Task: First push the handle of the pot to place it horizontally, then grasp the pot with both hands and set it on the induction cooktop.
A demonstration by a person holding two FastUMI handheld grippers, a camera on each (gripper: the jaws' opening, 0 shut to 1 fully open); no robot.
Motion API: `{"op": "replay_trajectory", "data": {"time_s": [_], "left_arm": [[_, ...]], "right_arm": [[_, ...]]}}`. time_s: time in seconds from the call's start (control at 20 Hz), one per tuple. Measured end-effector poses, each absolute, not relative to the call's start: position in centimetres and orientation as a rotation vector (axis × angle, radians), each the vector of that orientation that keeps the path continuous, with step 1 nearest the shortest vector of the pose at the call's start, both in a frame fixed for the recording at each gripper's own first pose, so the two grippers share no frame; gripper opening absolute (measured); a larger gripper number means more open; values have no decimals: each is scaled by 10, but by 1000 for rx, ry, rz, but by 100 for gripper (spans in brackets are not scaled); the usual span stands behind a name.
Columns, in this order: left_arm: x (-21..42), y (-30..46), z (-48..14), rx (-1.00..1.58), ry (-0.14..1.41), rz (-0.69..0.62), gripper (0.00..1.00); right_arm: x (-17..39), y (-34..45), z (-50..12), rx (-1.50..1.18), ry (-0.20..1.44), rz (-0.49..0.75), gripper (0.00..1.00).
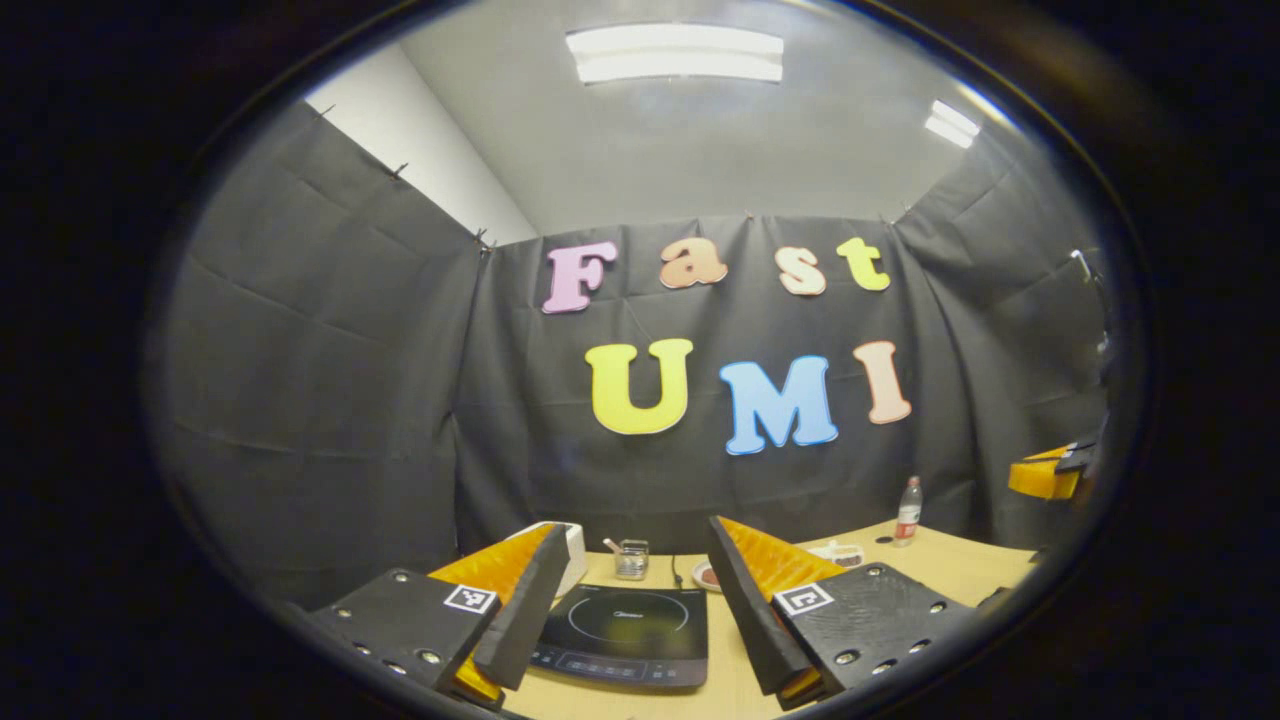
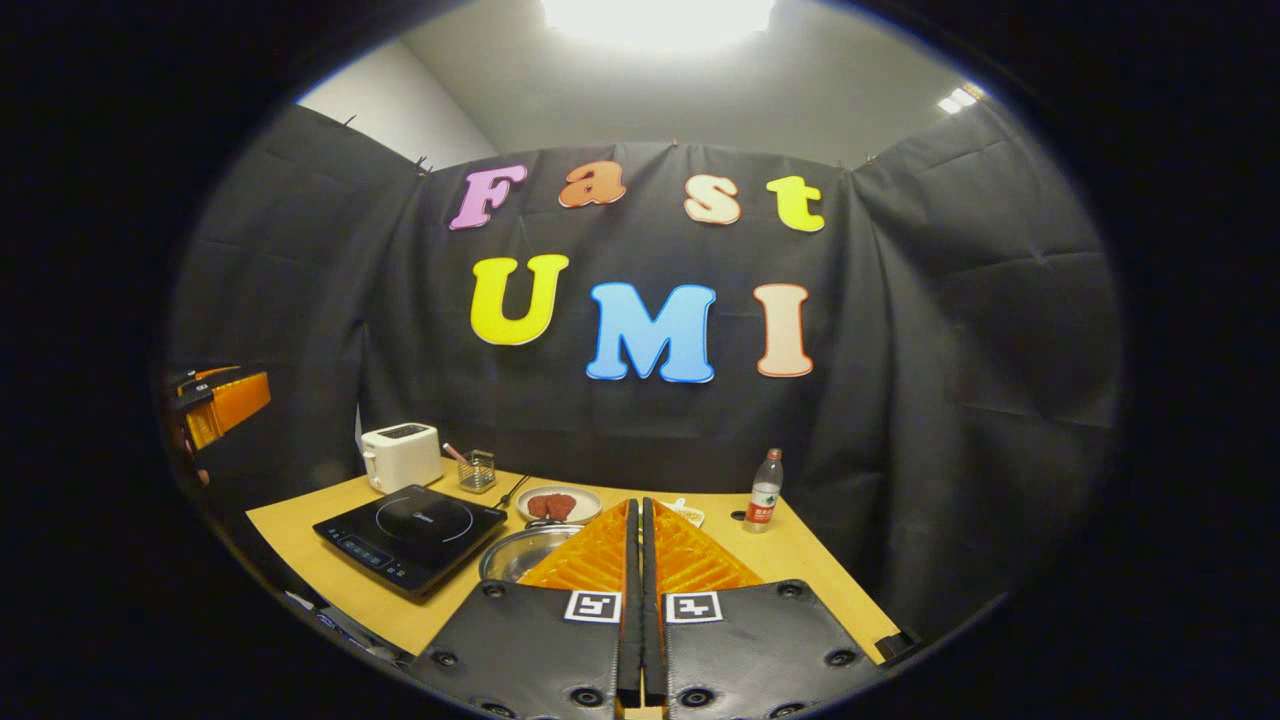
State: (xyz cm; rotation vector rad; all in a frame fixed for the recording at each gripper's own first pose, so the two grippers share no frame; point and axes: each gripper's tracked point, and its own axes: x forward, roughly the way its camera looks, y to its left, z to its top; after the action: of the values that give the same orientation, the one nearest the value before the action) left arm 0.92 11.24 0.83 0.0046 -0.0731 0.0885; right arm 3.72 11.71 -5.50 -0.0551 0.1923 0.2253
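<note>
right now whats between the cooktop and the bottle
In the right gripper view, a plate of reddish food and the pot lie between the cooktop and the bottle; the right gripper covers part of that stretch.

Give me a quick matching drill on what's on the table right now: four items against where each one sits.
Items:
1. toaster
2. bottle
3. pot
4. plate

Places:
A. just ahead of the right tongs, beside the induction cooktop
B. far left corner of the table
C. behind the pot, holding something reddish
D. right side, near the wall

Pairs: 1-B, 2-D, 3-A, 4-C
</note>
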Motion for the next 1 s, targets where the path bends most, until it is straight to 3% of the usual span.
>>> {"op": "replay_trajectory", "data": {"time_s": [1.0], "left_arm": [[49, 136, 0, 61, -39, 258, 82]], "right_arm": [[50, 199, -217, -220, 581, 648, 2]]}}
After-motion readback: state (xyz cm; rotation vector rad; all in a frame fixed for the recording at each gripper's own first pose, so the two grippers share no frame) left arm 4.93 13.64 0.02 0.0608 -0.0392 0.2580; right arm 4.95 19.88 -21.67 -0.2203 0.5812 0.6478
